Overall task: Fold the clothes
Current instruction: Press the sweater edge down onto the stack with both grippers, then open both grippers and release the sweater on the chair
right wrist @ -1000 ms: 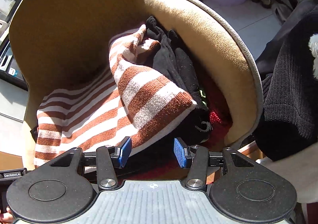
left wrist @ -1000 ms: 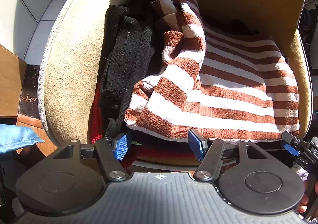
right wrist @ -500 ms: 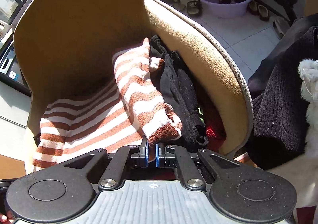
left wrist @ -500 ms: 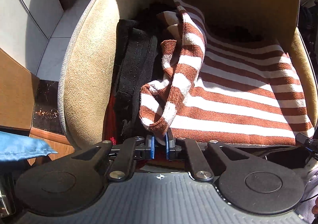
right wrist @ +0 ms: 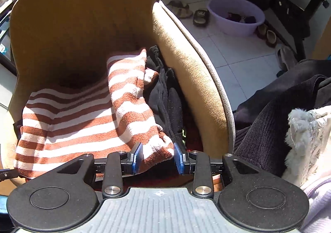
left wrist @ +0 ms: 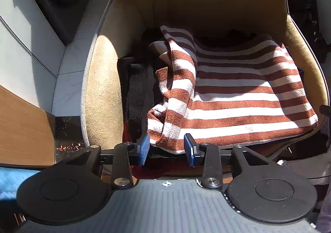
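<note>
A brown-and-white striped sweater [left wrist: 238, 96] lies spread on the seat of a tan armchair [left wrist: 101, 92], with one side folded up into a ridge. My left gripper [left wrist: 167, 147] is open, its blue pads either side of the sweater's near edge without pinching it. In the right wrist view the same sweater [right wrist: 68, 125] lies across the seat. My right gripper [right wrist: 158, 157] is open too, its pads astride the sweater's near corner. Black garments [right wrist: 165, 96] are wedged between the sweater and the chair's side.
The chair's tall curved back [right wrist: 72, 26] and sides wall in the seat. A purple basin [right wrist: 235, 15] and slippers [right wrist: 200, 16] sit on the tiled floor. A dark knitted garment [right wrist: 273, 121] and a furry one [right wrist: 306, 129] lie to the right. A wooden surface [left wrist: 20, 129] is at the left.
Both grippers closed on the sweater's near edge half a second ago, pulled back from the chair, and have now opened, letting the fabric go. The folded ridge has settled lower.
</note>
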Motion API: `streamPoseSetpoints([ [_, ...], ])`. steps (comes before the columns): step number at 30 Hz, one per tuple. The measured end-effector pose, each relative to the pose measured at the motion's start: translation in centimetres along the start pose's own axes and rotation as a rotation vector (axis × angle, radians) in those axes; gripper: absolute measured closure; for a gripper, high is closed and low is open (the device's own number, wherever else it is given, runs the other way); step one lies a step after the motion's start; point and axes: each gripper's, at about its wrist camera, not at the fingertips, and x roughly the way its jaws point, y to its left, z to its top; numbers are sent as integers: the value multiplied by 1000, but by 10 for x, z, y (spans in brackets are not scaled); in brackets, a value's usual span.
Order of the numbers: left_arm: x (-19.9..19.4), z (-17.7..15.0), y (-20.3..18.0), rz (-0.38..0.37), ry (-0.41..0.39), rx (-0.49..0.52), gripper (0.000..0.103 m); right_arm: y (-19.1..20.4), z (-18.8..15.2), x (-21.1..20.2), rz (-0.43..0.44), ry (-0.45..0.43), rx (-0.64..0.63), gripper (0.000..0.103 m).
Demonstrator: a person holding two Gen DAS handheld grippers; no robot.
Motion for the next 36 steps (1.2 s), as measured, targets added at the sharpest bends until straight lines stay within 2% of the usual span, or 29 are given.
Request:
streamPoseSetpoints([
  [4, 6, 23, -27, -81, -71, 65, 64, -3, 26, -3, 43, -55, -2, 72],
  [7, 31, 41, -43, -125, -89, 84, 64, 8, 42, 19, 106, -60, -18, 72],
  [9, 50, 48, -57, -123, -78, 112, 64, 22, 47, 35, 168, -60, -58, 72],
  [12, 74, 56, -67, -76, -65, 175, 61, 46, 51, 60, 263, -1, -138, 72],
  [13, 82, 56, -67, -48, -58, 196, 59, 53, 50, 69, 268, 21, -169, 72],
  [15, 97, 54, -63, 17, -46, 232, 59, 60, 48, 84, 201, 32, -235, 72],
  [17, 107, 53, -51, 39, -27, 220, 66, 52, 51, 97, 156, 30, -255, 75],
  [19, 112, 53, -39, 38, -26, 171, 77, 39, 55, 108, 138, 43, -244, 87],
  [20, 114, 54, -34, 31, -26, 132, 80, 34, 57, 113, 128, 49, -237, 98],
  [23, 118, 59, -26, 18, -7, 26, 80, 28, 59, 121, 129, 50, -227, 101],
  [26, 112, 61, -29, 21, 3, -1, 80, 36, 58, 111, 116, 32, -256, 94],
  [27, 109, 58, -30, 20, 2, 2, 80, 38, 57, 102, 109, 4, -270, 87],
  [30, 106, 45, -25, 1, 8, -3, 80, 40, 55, 78, 92, -82, -304, 77],
  [34, 109, 35, -27, 5, 21, 38, 80, 29, 42, 96, 40, 8, -330, 72],
  [36, 108, 39, -35, 30, 36, 51, 75, 20, 30, 105, 14, 23, -317, 67],
])
